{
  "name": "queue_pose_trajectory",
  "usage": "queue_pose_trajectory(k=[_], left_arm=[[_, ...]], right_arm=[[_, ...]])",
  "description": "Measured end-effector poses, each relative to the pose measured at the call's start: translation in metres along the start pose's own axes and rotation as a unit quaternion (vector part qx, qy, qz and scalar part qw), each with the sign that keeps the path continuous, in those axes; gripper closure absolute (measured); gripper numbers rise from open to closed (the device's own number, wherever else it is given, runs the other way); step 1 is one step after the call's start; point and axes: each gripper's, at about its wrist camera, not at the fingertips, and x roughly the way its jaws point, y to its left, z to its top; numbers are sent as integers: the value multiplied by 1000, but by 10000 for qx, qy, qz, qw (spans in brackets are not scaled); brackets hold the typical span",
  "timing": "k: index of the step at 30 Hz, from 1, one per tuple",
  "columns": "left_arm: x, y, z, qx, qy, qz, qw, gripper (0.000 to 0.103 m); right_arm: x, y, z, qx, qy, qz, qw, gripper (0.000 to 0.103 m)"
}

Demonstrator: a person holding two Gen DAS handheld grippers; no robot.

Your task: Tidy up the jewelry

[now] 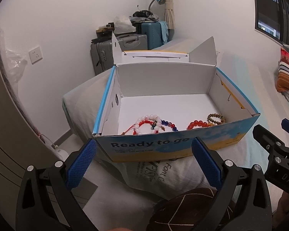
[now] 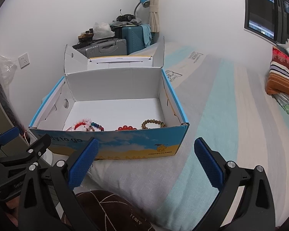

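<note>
Both the left gripper [image 1: 144, 161] and right gripper [image 2: 146, 161] hang spread and empty before the open cardboard box [image 2: 125, 144], whose beaded bracelets [image 1: 154, 124] cluster against its near wall, likely for easy reach

Black tongs [image 1: 144, 150] with blue knurled pads [image 1: 81, 165] and silver screws.

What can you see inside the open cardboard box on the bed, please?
Inside the cardboard box, beaded bracelets lie along the near wall: white-and-red, blue, orange and brown. That wall hides their lower parts; the rest of the floor is bare.
</note>
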Motion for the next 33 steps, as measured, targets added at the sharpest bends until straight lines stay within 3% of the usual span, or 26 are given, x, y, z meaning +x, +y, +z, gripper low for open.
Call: queue_pose_trajectory(k=[33], left_arm=[[6,1,1,-94,163,-96,9998,6]], right_arm=[[8,4,-4,22,83,-9,10000,8]])
